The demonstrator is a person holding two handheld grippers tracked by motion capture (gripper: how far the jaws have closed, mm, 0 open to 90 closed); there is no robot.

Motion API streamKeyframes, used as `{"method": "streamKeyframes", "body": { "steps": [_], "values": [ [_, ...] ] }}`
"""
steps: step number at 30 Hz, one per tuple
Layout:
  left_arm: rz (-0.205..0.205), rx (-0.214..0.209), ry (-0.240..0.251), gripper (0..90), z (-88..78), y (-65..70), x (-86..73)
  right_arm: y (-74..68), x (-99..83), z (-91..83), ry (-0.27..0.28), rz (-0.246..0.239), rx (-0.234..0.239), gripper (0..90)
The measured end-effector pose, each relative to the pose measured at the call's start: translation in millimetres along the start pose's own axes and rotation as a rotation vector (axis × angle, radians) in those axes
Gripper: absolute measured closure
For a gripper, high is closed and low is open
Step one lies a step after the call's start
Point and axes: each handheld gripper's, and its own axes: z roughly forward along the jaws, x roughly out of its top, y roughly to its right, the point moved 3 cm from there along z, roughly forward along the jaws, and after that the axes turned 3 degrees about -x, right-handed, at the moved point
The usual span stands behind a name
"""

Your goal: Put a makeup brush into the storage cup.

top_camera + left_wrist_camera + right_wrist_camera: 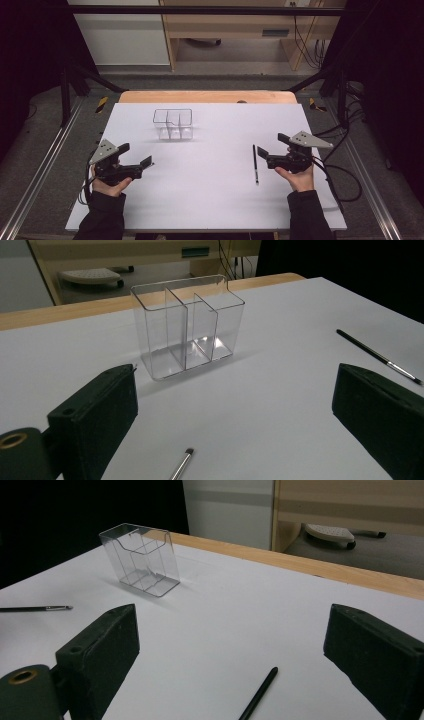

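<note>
A clear plastic organizer (173, 124) with several compartments stands upright and empty toward the far middle of the white table top (210, 200). A thin black brush (255, 163) lies just left of my right gripper (272, 144), which is open and holds nothing. My left gripper (136, 154) at the near left is open and empty too. In the left gripper view the organizer (187, 325) is ahead between the wide jaws, a second brush's tip (182, 467) lies just below them, and the first brush (377, 356) lies far right. In the right gripper view, the organizer (142, 560) stands at upper left.
The white sheet covers a wooden table whose edge (207, 96) shows at the far side. Metal frame rails (45, 165) run along both sides, and cables (345, 180) trail on the right. Beyond the table are a wooden desk (240, 25) and grey floor.
</note>
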Motion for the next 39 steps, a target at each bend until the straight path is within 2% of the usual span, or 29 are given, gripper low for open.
{"method": "streamKeyframes", "body": {
  "steps": [13, 27, 33, 39],
  "values": [
    [0.005, 0.013, -0.031, 4.2, 3.2, -1.7, -6.8, 0.6, -3.5, 0.5, -0.036, -0.006, -0.023, 8.6],
    [0.013, 0.016, -0.051, 4.6, 6.2, 0.6, -10.4, 2.7, -3.6, 0.6, -0.069, 0.009, -0.059, 10.0],
    [0.02, 0.018, -0.069, 4.6, 8.9, 1.3, -13.1, 3.1, -6.7, 5.5, -0.118, 0.0, -0.084, 10.7],
    [0.025, 0.019, -0.084, 4.6, 11.3, 1.9, -16.1, 2.1, -9.7, 9.4, -0.151, -0.009, -0.089, 11.5]
  ]
}}
